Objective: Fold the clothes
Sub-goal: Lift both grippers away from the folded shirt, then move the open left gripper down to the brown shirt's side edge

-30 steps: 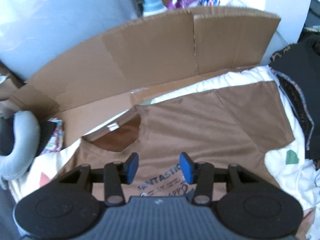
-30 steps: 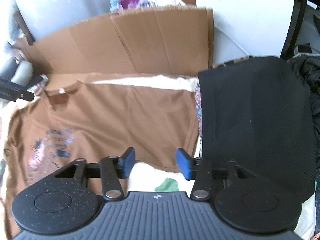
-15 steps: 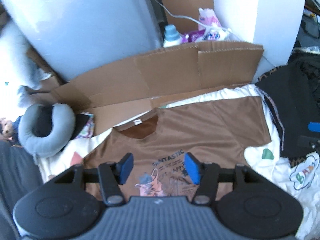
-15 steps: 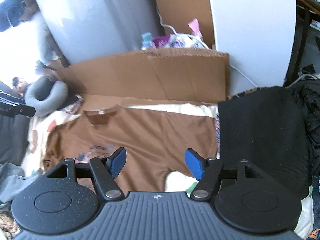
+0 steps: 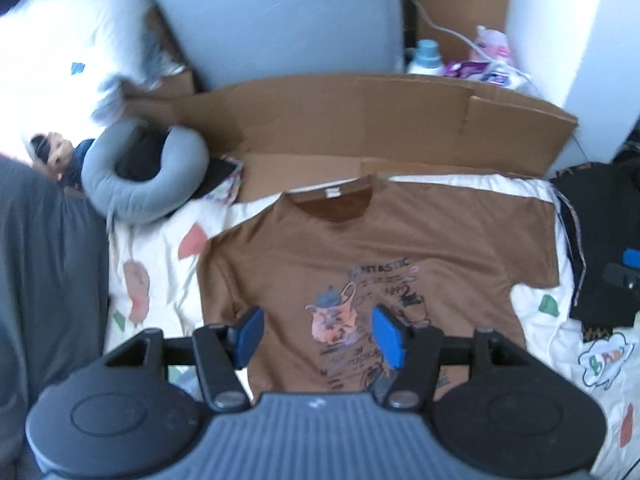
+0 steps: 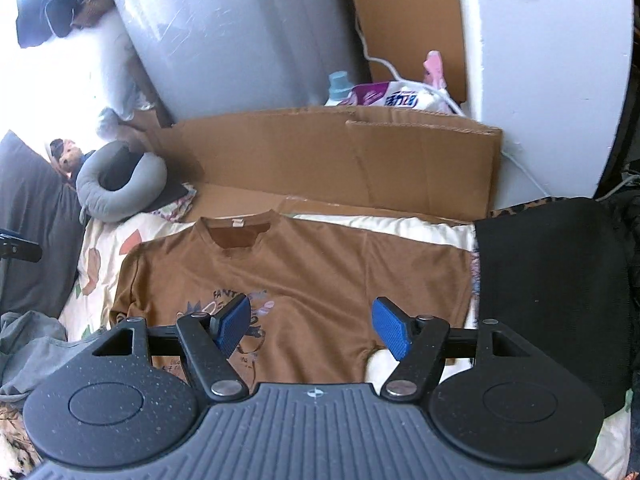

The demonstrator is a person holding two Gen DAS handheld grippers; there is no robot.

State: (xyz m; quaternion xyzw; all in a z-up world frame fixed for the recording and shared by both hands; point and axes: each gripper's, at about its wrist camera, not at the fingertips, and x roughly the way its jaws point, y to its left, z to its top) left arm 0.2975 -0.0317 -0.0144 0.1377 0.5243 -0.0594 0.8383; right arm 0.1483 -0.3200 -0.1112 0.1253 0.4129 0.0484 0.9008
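Left tool (image 5: 318, 334) hangs over the printed chest of the brown T-shirt (image 5: 380, 248), jaws parted wide, nothing between the blue pads and no cloth touched. Right tool (image 6: 314, 330) likewise above the shirt's lower half near the right sleeve, jaws apart and empty — both tools clear of the fabric. The shirt lies flat and face up on the patterned sheet (image 5: 160, 272) of the bed, collar toward the far edge where the cardboard (image 6: 340, 160) stands, left sleeve already tucked under or bunched at its side, right sleeve spread toward the black garment (image 6: 552, 280) at the bed's right edge. Grey neck pillow (image 5: 144, 176) sits at the far left corner. Risks, as I judge them: a pinch taken from this height may catch only the top layer, so the fold drags crooked; the right sleeve lies just beside the black garment, and a careless grab there could lift both — the soft sheet may also come up with the shirt.
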